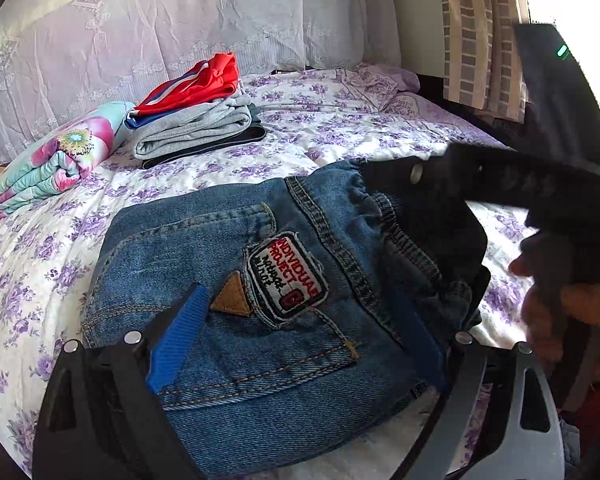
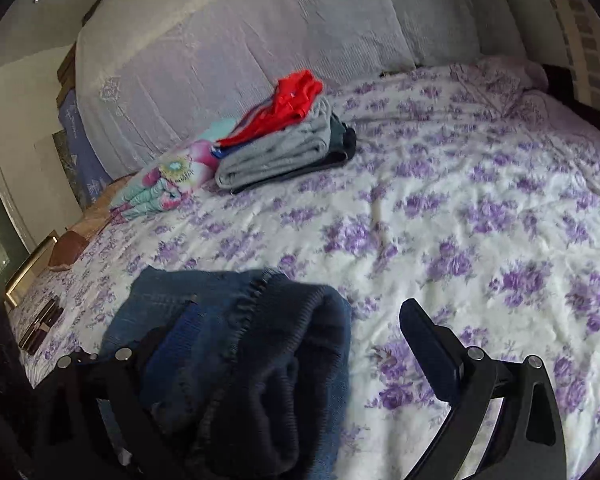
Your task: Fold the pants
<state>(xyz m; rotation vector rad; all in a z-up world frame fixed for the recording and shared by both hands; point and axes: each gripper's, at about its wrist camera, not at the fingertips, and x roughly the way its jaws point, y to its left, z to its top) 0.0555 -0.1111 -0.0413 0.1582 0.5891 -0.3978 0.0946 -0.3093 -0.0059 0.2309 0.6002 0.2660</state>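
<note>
Folded blue denim pants with a sewn patch lie on the floral bedspread. My left gripper is open, its blue-padded fingers astride the pants' near part. My right gripper is open wide over the pants' waistband end; its left finger rests on the denim, its right finger is over the bedspread. The right gripper's body also shows in the left wrist view, at the waistband, with the person's hand holding it.
A stack of folded clothes with a red garment on top sits at the back left, next to a folded floral blanket. A lace-covered headboard is behind. A curtain hangs at the right.
</note>
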